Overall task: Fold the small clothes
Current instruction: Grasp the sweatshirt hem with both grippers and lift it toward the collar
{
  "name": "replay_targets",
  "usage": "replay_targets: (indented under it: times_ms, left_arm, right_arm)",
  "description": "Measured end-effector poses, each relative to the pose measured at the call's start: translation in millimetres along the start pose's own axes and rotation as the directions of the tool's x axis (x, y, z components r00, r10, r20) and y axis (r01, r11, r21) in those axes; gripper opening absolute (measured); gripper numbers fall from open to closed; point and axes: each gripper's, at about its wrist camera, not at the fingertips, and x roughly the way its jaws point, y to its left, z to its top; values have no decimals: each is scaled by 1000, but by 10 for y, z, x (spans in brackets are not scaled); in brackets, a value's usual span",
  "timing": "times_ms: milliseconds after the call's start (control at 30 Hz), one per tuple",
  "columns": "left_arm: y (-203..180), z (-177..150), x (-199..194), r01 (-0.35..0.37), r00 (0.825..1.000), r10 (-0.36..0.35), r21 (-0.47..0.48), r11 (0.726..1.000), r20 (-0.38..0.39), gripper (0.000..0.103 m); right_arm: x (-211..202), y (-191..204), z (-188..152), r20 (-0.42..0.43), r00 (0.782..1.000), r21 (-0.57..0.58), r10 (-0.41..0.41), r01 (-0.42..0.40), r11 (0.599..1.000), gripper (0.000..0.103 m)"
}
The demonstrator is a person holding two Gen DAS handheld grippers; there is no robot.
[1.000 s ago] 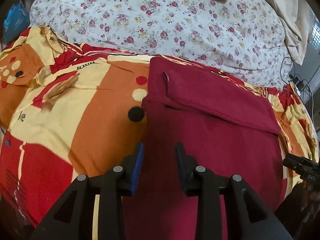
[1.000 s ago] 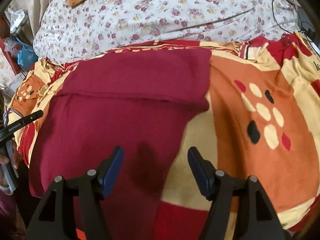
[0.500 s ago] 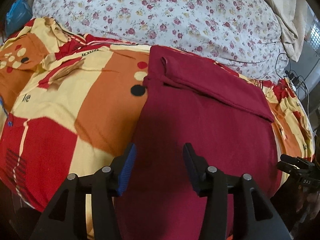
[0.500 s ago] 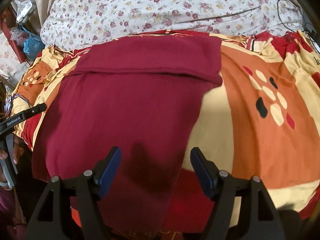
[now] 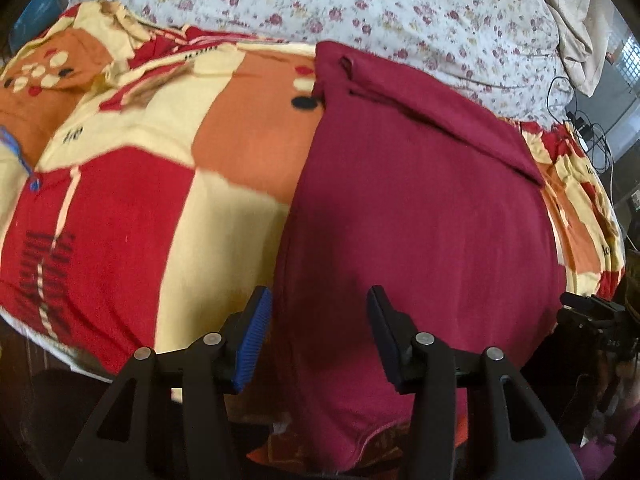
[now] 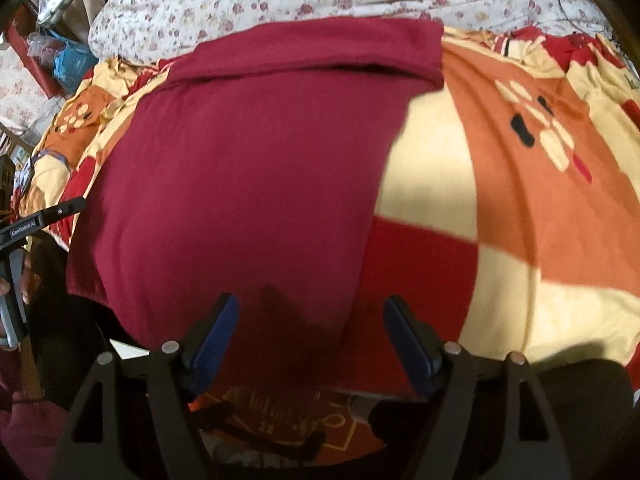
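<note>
A dark red garment (image 5: 412, 200) (image 6: 248, 168) lies flat on the bed, its far end folded back over itself in a band, its near hem draped over the bed's front edge. My left gripper (image 5: 320, 328) hangs open above the garment's near left part, nothing between its blue-padded fingers. My right gripper (image 6: 310, 332) hovers above the near right corner of the garment with its jaws opening, and the cloth below is not pinched. Each gripper shows at the other view's side edge, the right one (image 5: 592, 320) and the left one (image 6: 24, 232).
A blanket (image 5: 132, 184) (image 6: 520, 184) patterned in red, orange and cream covers the bed. A floral white quilt (image 5: 320, 4) is heaped behind the garment. Cables (image 5: 580, 120) lie at the far right. The bed's front edge and a patterned floor mat (image 6: 280, 412) sit below the grippers.
Both grippers have drawn back toward the near hem of the garment and the bed's front edge. The left jaws have spread wider, and the right jaws have widened too.
</note>
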Motion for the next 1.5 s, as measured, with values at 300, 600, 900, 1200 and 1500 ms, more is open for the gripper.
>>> replay_targets:
  times_ms: [300, 600, 900, 1200, 1500]
  left_arm:
    - [-35, -280, 3, 11, 999, -11, 12, 1000, -53, 40]
    - [-14, -373, 101, -4, 995, 5, 17, 1000, -101, 40]
    - [-12, -369, 161, 4, 993, -3, 15, 1000, -117, 40]
    - [-36, -386, 191, 14, 990, -10, 29, 999, -139, 40]
    - [-113, -427, 212, 26, 989, -13, 88, 996, -149, 11]
  right_arm:
    - [197, 97, -311, -125, 991, -28, 43, -46, 999, 80]
    - [479, 237, -487, -239, 970, -55, 39, -54, 997, 81]
    - [680, 47, -485, -247, 961, 102, 126, -103, 989, 81]
    - [836, 135, -463, -236, 939, 141, 250, -222, 965, 51]
    - [419, 215, -417, -120, 945, 71, 304, -297, 952, 10]
